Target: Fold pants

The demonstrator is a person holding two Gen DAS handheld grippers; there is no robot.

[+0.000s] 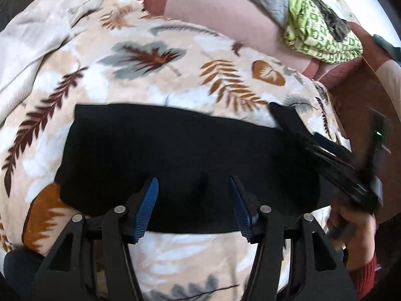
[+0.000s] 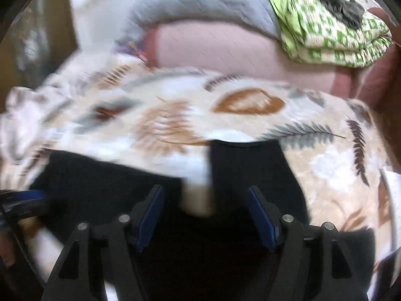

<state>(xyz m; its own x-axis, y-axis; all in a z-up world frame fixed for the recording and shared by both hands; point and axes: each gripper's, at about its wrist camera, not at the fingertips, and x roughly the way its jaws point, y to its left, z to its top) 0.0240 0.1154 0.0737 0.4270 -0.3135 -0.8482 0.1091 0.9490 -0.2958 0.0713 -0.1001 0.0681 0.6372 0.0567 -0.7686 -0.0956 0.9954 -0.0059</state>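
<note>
Where the leaf-print blanket (image 1: 155,80) covers the bed, the black pants (image 1: 175,165) lie folded into a flat block by its near edge. Above them the left gripper (image 1: 194,188) hovers with jaws spread, pinching nothing. At their right end the right gripper (image 2: 205,195) also has jaws spread. Beyond, a green patterned bundle (image 1: 323,40) rests on pink bedding (image 1: 225,17).
</note>
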